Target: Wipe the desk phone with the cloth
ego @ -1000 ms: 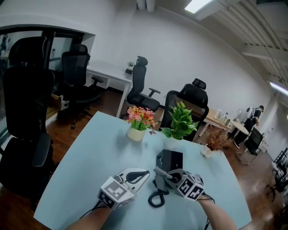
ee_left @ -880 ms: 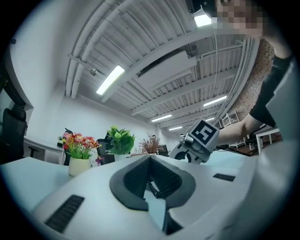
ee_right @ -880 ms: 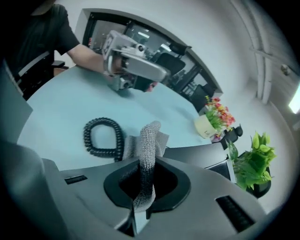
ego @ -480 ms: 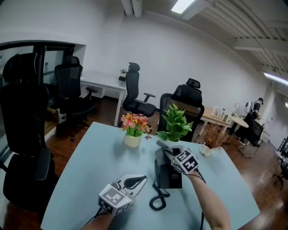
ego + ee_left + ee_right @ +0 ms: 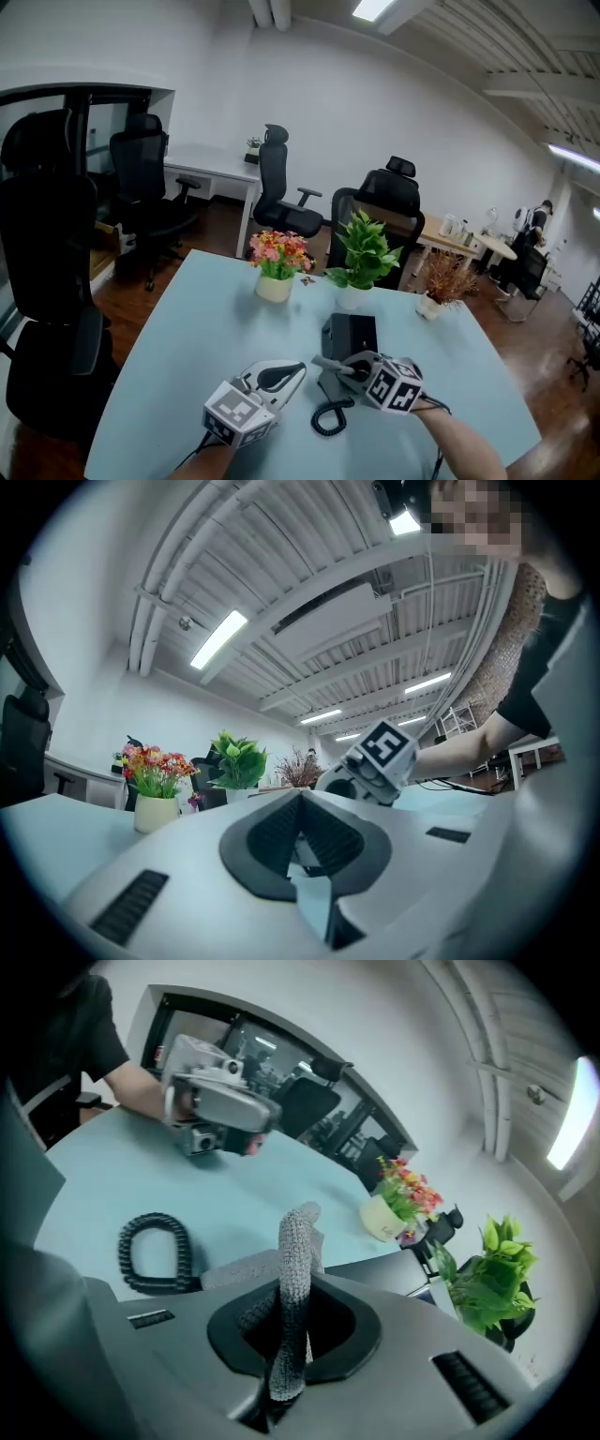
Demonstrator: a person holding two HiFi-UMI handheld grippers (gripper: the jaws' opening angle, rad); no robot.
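The phone (image 5: 352, 334) sits on the blue table (image 5: 202, 323). The right gripper (image 5: 336, 366) is at the phone's near end. Its jaws pinch a grey cloth (image 5: 298, 1241), which sticks out past them by the phone. I cannot tell if the cloth touches the phone. The curly cord (image 5: 326, 417) lies just in front of the phone. The left gripper (image 5: 295, 370) is just left of the phone, its jaws pressed together with nothing in them. Flowers (image 5: 277, 255) and a plant (image 5: 364, 253) stand behind the phone.
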